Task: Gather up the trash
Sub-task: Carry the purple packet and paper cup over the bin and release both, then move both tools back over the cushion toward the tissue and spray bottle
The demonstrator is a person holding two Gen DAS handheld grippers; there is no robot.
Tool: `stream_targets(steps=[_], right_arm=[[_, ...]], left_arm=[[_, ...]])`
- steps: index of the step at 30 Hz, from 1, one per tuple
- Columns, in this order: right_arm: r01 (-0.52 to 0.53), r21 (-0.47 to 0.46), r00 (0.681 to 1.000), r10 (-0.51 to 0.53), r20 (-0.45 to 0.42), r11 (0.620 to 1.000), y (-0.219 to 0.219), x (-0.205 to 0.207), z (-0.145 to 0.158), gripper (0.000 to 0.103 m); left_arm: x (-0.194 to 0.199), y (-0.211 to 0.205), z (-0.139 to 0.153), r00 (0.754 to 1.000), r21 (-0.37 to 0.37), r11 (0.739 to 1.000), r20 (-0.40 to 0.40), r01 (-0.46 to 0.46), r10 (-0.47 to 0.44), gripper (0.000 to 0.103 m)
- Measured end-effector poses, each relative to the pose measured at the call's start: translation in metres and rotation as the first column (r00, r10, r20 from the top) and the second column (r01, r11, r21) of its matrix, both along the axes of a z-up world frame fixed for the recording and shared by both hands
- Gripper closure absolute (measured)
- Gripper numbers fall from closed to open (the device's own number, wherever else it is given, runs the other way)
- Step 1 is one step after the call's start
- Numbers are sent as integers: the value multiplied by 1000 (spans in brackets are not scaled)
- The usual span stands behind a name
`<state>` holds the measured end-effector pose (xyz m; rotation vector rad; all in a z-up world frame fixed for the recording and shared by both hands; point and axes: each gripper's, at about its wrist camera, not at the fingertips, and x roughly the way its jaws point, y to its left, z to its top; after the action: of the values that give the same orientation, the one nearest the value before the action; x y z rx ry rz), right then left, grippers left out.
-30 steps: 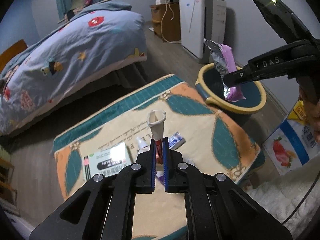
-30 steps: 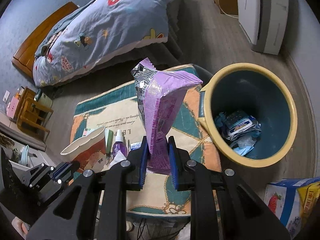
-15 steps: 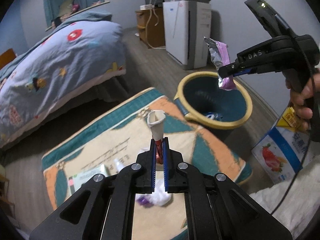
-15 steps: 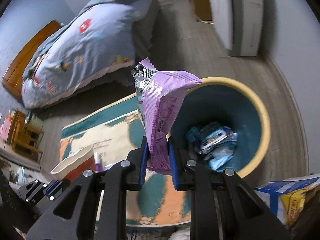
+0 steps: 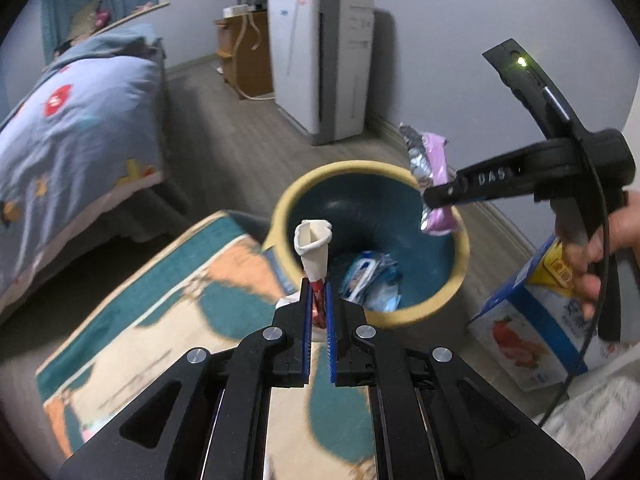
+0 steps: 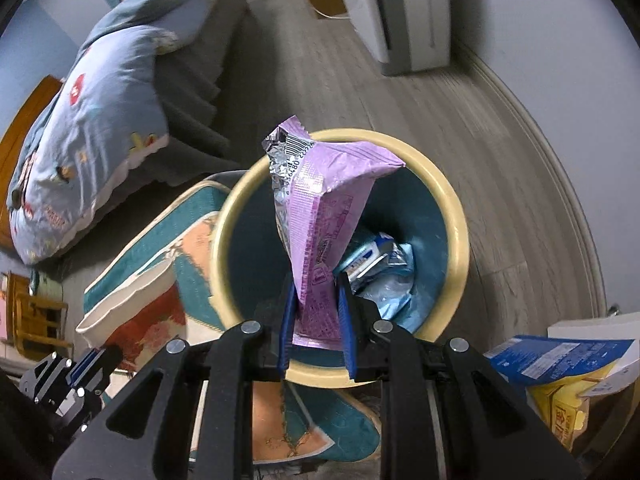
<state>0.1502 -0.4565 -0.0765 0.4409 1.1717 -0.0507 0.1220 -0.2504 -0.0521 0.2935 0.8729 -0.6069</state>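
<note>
since the earlier frames both hands have carried their loads off the patterned mat and over toward the bin, which now sits much closer in both views.

left wrist view: my left gripper [image 5: 318, 304] is pressed together on the flattened paper cup [image 5: 314, 248], pinching its red lower end so the cream rim sticks up in front of the bin [image 5: 460, 248]. the cup looks to be over the near rim rather than the middle, so i'd bring it further across before letting go. farther off, the right gripper [image 5: 434, 196], held in a hand [image 5: 592, 252], has the purple wrapper [image 5: 434, 172] above the far rim. the patterned mat [image 5: 168, 304] lies below and left.

right wrist view: my right gripper [image 6: 316, 312] is pinching the lower end of the purple wrapper [image 6: 320, 216], the torn silver top standing up. it hangs over the bin [image 6: 456, 208], where blue and white wrappers [image 6: 380, 268] already lie. i judge this one ready to drop: spread the jaws fully and stay low, as a light foil bag may cling to a pad or drift. the cup [image 6: 132, 308] and left gripper [image 6: 86, 364] show low left, outside the rim.
</note>
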Motion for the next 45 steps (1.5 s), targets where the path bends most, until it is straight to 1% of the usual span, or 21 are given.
stream_targets(steps=[4, 8, 9, 10, 11, 12, 13, 14, 16, 19, 21, 23, 24, 26, 28, 29, 31, 35, 38, 43, 45], right_arm=[[22, 10, 1000, -22, -20, 1000, -8, 3, -8, 83], [25, 11, 1000, -25, 1, 1000, -11, 4, -5, 81], [27, 13, 1000, -27, 11, 1000, -12, 3, -3, 80], [28, 14, 999, -28, 20, 1000, -13, 3, -2, 75], [32, 8, 999, -32, 30, 999, -14, 3, 0, 71], [37, 4, 999, -37, 38, 999, -15, 2, 2, 65], [40, 2, 998, -40, 41, 999, -16, 2, 3, 58], [47, 0, 998, -47, 42, 999, -17, 1, 3, 56], [59, 5, 997, -59, 42, 998, -20, 1, 3, 52], [67, 13, 997, -67, 47, 998, -18, 2, 4, 47], [56, 7, 997, -56, 51, 998, -15, 2, 6, 44], [39, 2, 998, -39, 56, 999, -9, 3, 9, 41], [32, 0, 998, -32, 57, 999, -5, 4, 10, 37], [13, -3, 998, -13, 67, 1000, 6, 6, 15, 29], [-13, -15, 997, 14, 81, 1000, 19, 8, 21, 21], [-27, -19, 996, 29, 90, 999, 27, 9, 25, 19], [-61, -24, 992, 63, 107, 998, 43, 11, 32, 11], [-140, -51, 980, 145, 132, 989, 81, 14, 42, 9], [-206, -83, 968, 216, 131, 975, 115, 15, 45, 9], [-308, -94, 945, 315, 81, 947, 166, 14, 33, 9], [-344, -100, 934, 351, 63, 934, 184, 10, 30, 9]], left_arm=[[17, -28, -15, 999, 18, 1000, -34, 22, -21, 96], [32, -42, -23, 999, 21, 999, -47, 26, -25, 95], [36, -43, -23, 998, 7, 1000, -51, 27, -27, 95], [38, -43, -23, 998, -5, 1000, -50, 24, -24, 94], [39, -43, -22, 999, -15, 1000, -49, 18, -19, 90], [40, -42, -21, 999, -25, 1000, -47, 11, -12, 86], [41, -40, -20, 999, -29, 1000, -43, 3, -4, 75], [42, -39, -20, 999, -29, 1000, -42, -1, 0, 63], [42, -33, -18, 999, -29, 999, -31, -16, 15, 55], [41, -19, -14, 999, -30, 999, -32, -42, 41, 50], [37, -6, -8, 998, -25, 998, -25, -56, 55, 45], [33, 6, -2, 998, -12, 997, -6, -70, 70, 35], [30, 15, 3, 997, -5, 997, 11, -79, 79, 32], [25, 30, 12, 994, 5, 994, 34, -105, 105, 20], [20, 55, 23, 988, 6, 989, 47, -148, 147, 17], [20, 63, 26, 986, 4, 987, 49, -161, 160, 15], [15, 90, 35, 978, 0, 979, 48, -204, 204, 14], [5, 145, 51, 955, 12, 957, 54, -291, 290, 12], [-5, 180, 57, 936, -3, 937, 52, -348, 348, 11], [-21, 236, 54, 891, -31, 892, 56, -450, 451, 10], [-21, 257, 48, 867, -48, 866, 13, -497, 499, 10]])
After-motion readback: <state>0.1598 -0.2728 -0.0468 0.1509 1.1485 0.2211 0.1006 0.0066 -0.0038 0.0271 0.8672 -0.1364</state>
